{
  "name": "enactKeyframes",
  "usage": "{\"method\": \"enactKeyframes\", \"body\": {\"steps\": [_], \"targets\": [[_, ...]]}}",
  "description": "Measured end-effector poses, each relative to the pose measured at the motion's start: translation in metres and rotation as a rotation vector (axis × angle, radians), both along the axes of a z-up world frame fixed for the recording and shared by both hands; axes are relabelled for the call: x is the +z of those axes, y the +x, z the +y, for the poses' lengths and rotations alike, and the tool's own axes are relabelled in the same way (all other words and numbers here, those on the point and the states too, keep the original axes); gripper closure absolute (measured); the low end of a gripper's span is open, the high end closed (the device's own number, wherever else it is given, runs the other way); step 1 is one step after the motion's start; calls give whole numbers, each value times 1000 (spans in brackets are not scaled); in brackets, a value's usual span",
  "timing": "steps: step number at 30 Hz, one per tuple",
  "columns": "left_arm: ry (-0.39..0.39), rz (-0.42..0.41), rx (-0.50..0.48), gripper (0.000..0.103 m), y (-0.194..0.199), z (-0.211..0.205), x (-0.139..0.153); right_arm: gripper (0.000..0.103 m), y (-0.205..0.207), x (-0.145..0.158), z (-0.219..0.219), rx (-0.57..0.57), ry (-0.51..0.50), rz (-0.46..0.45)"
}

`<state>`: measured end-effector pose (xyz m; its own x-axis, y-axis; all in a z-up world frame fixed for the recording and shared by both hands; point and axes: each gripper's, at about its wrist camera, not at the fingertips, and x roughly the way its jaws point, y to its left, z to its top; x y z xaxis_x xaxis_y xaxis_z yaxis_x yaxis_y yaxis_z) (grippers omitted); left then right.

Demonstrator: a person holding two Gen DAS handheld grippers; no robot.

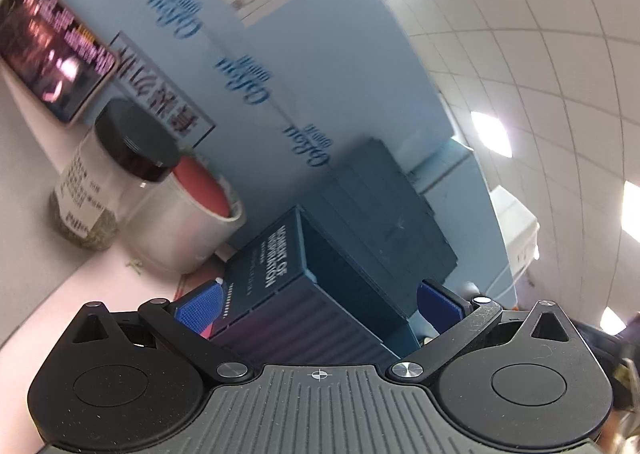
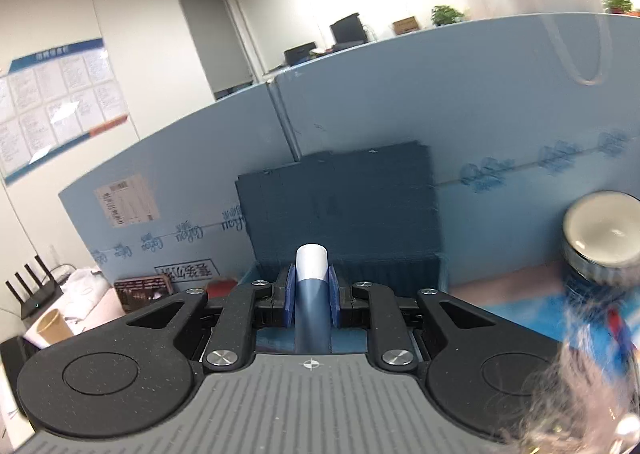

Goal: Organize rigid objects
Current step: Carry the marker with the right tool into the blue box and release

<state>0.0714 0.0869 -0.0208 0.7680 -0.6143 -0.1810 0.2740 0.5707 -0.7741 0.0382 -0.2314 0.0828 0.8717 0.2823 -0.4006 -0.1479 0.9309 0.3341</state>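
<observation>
A dark blue box (image 1: 280,278) with white lettering sits deep between my left gripper's (image 1: 316,294) wide-set blue pads (image 1: 196,310), and its raised lid (image 1: 388,210) stands behind it. The box looks sharp against the smeared wall, so the gripper is shut on it. In the right wrist view the same box (image 2: 344,266) stands with its lid (image 2: 340,194) against the blue partition. My right gripper (image 2: 312,288) is shut on a slim blue tube with a white cap (image 2: 312,294), held just in front of the box.
A black-lidded jar (image 1: 116,174), a roll of clear tape (image 1: 192,214), a dark printed box (image 1: 52,46) and a sign card (image 1: 160,94) stand along the blue partition (image 1: 300,54). To the right are a silver-lidded jar (image 2: 600,234) and a blurred fuzzy mass (image 2: 580,394). A router (image 2: 28,294) and paper cup (image 2: 52,326) are far left.
</observation>
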Motion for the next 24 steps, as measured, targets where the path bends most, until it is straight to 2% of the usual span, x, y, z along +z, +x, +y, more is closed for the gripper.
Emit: {"method": "enactKeyframes", "body": {"steps": [3,7,14,18,21,24], "targets": [[-35,18,-8,0,5,2,-5,87,37,-7,12,42,-42,4],[-50,15,-11,0,4,4,-9,87,72,-24,37,96,-187,6],[-54,26,-30,0,7,0,-14,87,105,-61,73,154,-305,110],[-51,39,-44,0,10,-2,-17,87,123,-74,77,128,-277,246],[-37,48,-46,0,12,-4,-18,87,127,-71,76,109,-256,284],[-32,51,-50,0,14,-5,-18,87,130,-74,77,85,-278,324]]}}
